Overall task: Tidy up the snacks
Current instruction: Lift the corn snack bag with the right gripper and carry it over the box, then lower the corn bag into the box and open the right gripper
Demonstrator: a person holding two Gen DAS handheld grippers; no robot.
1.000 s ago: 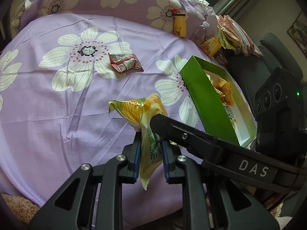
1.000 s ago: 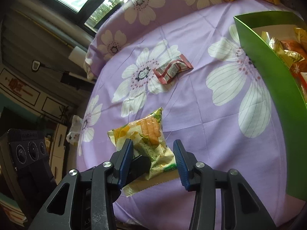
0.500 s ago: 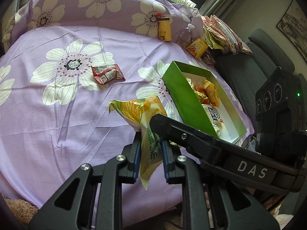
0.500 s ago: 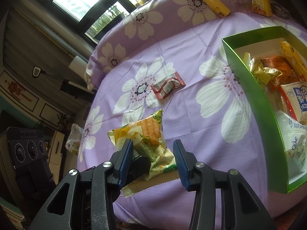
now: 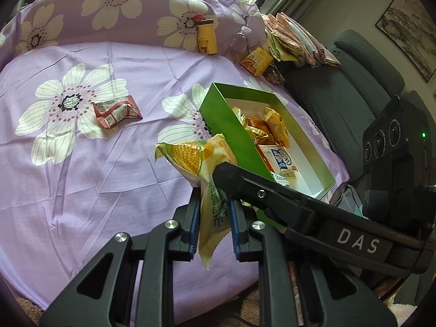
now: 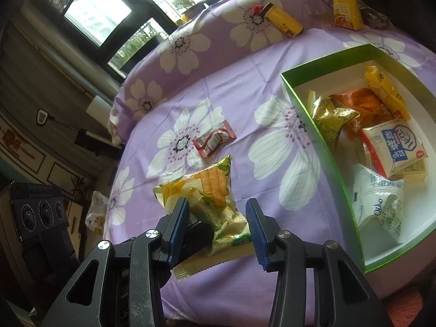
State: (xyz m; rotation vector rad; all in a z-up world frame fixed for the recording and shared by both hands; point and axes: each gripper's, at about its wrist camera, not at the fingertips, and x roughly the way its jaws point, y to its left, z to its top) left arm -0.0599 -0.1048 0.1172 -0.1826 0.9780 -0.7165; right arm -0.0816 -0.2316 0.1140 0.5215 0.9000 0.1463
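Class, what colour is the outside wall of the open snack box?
Bright green; the box is white inside. The left wrist view shows it best.

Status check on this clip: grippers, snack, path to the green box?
Left gripper shut on corn snack bag, lifted. Right gripper open around it. Green box apart, nothing between.

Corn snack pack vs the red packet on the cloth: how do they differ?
The corn snack pack is yellow-green, larger, and held off the cloth by the left gripper. The red packet is red-white, smaller, and lies flat and untouched. Both are sealed and outside the green box.
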